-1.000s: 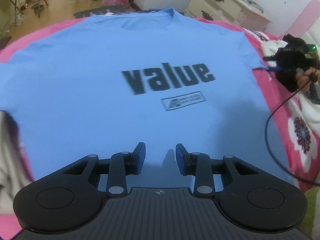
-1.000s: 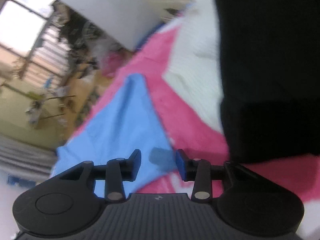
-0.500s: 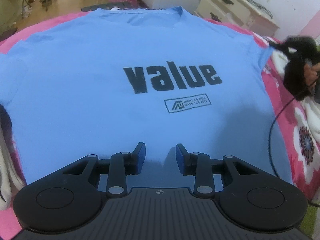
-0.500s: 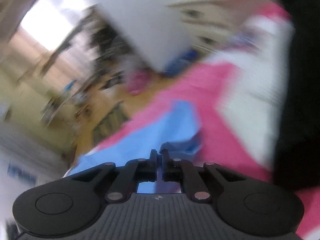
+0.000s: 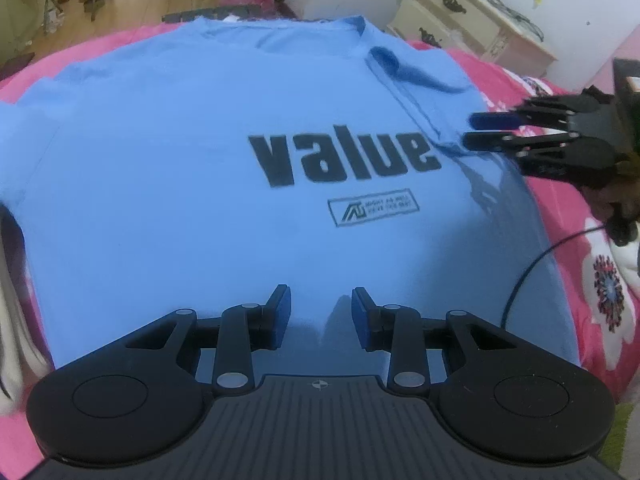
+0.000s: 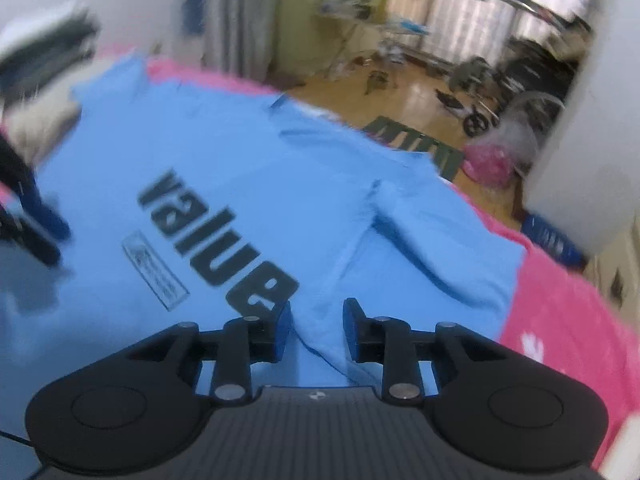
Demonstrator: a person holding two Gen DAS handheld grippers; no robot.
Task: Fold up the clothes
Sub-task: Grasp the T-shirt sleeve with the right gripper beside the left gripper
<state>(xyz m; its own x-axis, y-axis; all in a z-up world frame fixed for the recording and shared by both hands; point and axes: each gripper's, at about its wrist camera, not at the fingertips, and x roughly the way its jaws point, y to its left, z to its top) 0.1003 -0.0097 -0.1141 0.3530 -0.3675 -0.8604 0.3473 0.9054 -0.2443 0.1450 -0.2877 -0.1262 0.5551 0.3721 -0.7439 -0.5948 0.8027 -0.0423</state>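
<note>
The T-shirt [image 5: 200, 152] is spread flat on the bed cover [image 5: 560, 184] — its one sleeve [image 5: 420, 76] is folded inward over the chest. A dresser [image 5: 480, 20] is set beyond the bed, to the right.

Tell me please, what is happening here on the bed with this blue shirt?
A person is folding a blue T-shirt printed "value", spread flat on a pink bedcover, using two hand-held tongs. The sleeve by the right tongs already lies folded in over the chest. Those tongs have just been opening and hold nothing; their tips stand apart beside the fold. The left tongs hover open over the bottom hem, also empty.
</note>
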